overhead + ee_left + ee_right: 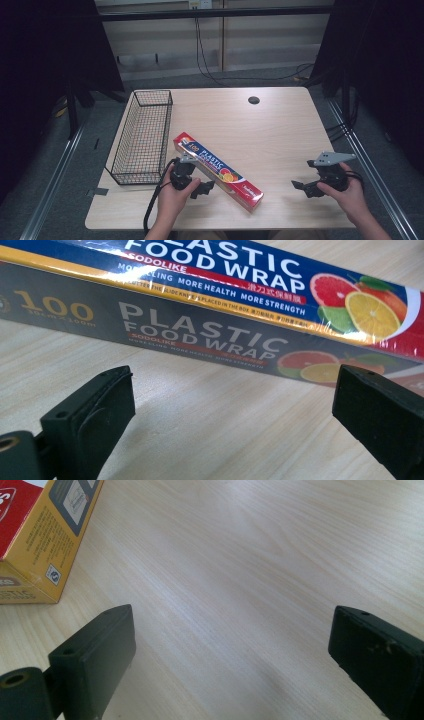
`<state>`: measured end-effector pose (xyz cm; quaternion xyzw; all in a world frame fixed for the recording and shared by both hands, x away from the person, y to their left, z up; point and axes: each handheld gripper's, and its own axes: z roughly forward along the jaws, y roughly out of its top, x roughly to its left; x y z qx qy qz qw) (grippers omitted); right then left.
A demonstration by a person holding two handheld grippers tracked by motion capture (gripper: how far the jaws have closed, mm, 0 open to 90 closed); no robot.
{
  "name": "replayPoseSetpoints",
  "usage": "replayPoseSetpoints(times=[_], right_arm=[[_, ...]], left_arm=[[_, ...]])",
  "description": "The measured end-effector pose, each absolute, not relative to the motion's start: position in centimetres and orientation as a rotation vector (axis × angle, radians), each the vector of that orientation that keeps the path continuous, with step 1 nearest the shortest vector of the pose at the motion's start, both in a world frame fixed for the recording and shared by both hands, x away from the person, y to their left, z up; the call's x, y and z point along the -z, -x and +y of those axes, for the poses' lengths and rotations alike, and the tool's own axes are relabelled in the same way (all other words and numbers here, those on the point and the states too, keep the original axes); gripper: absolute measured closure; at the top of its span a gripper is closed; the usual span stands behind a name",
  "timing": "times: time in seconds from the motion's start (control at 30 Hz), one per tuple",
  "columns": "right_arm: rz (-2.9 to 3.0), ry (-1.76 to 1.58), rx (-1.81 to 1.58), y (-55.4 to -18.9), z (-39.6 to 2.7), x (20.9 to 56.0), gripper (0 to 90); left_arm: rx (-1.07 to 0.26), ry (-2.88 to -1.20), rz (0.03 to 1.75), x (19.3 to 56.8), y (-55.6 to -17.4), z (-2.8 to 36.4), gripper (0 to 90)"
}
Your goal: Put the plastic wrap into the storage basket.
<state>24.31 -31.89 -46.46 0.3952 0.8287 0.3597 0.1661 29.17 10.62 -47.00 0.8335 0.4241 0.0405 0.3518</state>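
Wood-grain table (pixel 280 135) takes up most of the high view, a pale top with a small dark round port (pixel 253 100) set near its far edge. Next in size comes the black wire basket (pixel 142 135), a long, narrow container standing along the table's left side; through its mesh only the tabletop shows, and nothing lies in it. Just to the right of the basket, lying flat and slanted from near the basket's middle down toward the near edge, is the plastic food wrap box (pixel 217 170), a closed carton with a blue and red printed top, citrus pictures and a grey side panel. Its flap is shut, so what it holds cannot be told.

The left gripper (pixel 202 189) sits in the person's left hand just beside the near long side of the box, close to the basket's near corner. In the left gripper view its jaws stand wide apart, released, with bare table between them and the box's grey side (pixel 200 335) just ahead, not touched. The right gripper (pixel 300 186) is held well apart from the box, over the table's right part. In the right gripper view its jaws are likewise spread and hold nothing, with the box's yellow end (pixel 37 540) off to the upper left.
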Motion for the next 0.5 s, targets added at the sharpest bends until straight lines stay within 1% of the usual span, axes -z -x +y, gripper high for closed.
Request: replayPoseSetpoints(times=[0.27, 0.5], right_arm=[[2.361, -1.100, -1.009, -24.2, -31.4, 46.2, 5.0], [2.351, -1.110, -0.994, -24.2, -31.6, 46.3, 5.0]], left_arm=[[-0.088, -2.145, 1.164, 46.8, -29.8, 10.1, 4.0], [-0.076, -2.119, 1.215, 45.6, -30.9, 9.5, 3.2]])
